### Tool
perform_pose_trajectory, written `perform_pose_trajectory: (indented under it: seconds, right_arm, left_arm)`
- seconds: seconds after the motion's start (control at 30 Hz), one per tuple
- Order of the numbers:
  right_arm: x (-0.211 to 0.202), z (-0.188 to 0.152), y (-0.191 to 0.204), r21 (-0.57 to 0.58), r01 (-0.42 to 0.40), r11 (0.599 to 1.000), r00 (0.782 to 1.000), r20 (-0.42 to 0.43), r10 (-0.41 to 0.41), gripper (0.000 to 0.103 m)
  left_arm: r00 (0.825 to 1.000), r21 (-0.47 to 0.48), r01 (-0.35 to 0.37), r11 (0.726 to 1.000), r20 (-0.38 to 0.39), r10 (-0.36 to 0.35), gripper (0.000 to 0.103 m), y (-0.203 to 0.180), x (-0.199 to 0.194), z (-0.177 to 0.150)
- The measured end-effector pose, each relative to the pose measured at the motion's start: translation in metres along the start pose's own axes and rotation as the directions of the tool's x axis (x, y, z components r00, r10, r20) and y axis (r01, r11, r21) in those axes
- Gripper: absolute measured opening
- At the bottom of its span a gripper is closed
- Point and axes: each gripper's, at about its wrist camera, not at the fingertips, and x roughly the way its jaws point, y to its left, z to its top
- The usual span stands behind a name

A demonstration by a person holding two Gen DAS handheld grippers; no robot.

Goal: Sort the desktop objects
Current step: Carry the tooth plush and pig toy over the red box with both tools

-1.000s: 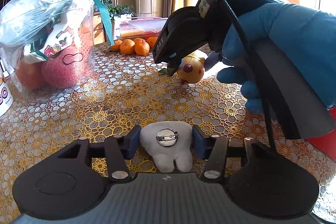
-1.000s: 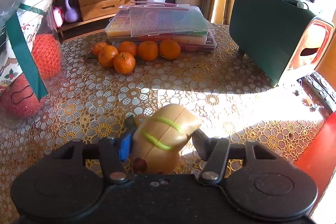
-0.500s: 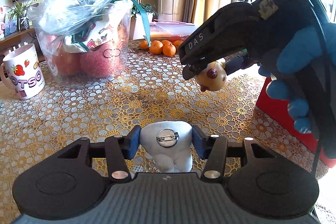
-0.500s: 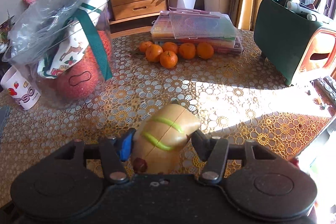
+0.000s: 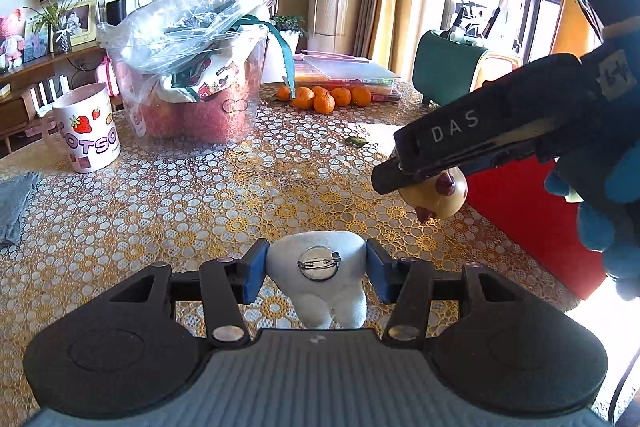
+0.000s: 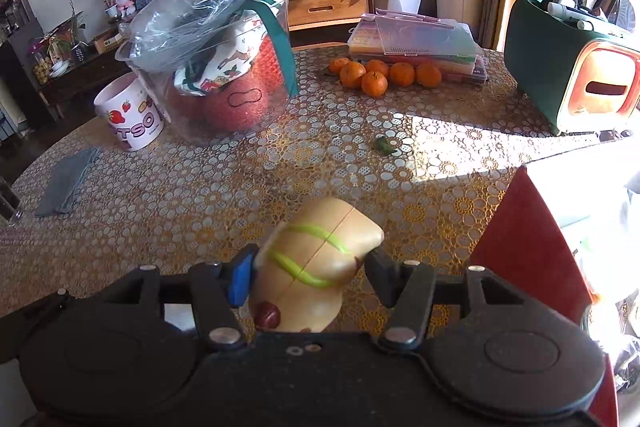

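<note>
Above the bench [image 5: 168, 211], the left tool [image 5: 316, 271] grips a white tooth-shaped plush [image 5: 320, 279] with a metal pin; the right tool [image 6: 306, 275] clamps a tan wooden toy [image 6: 316, 263] striped green.

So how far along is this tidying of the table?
Midway, at a guess. Done: nothing clearly sorted shows. In hand: the left gripper clamps a white tooth-shaped plush, the right gripper a beige toy with green stripes, both lifted beside a red box. Left: the green scrap, grey cloth, perhaps the mug.
</note>
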Motion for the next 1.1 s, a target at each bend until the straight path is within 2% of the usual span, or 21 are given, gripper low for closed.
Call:
perform_pose_trajectory:
  seconds: [0.3, 0.6, 0.83, 1.1]
  right_arm:
    - [-0.046, -0.036, 0.0, -0.018, -0.055, 0.998, 0.998, 0.004, 0.055, 0.057]
    - [-0.096, -0.071, -0.02, -0.001, -0.081, 0.997, 0.996, 0.031, 0.081, 0.057]
    - [-0.132, -0.087, -0.045, 0.012, -0.091, 0.996, 0.993, 0.078, 0.089, 0.057]
    - [-0.165, -0.101, -0.083, 0.042, -0.089, 0.995, 0.99, 0.116, 0.083, 0.057]
  left_arm:
    - [1.0, -0.055, 0.007, 0.998, -0.014, -0.007, 0.051, -0.007, -0.035, -0.012]
    - [0.999, -0.051, 0.025, 0.998, -0.021, -0.026, 0.051, -0.032, -0.063, -0.015]
    - [0.998, -0.034, 0.055, 0.998, -0.01, -0.055, 0.051, -0.066, -0.082, -0.011]
    - [0.995, 0.003, 0.095, 0.995, -0.008, -0.095, 0.051, -0.11, -0.084, 0.0]
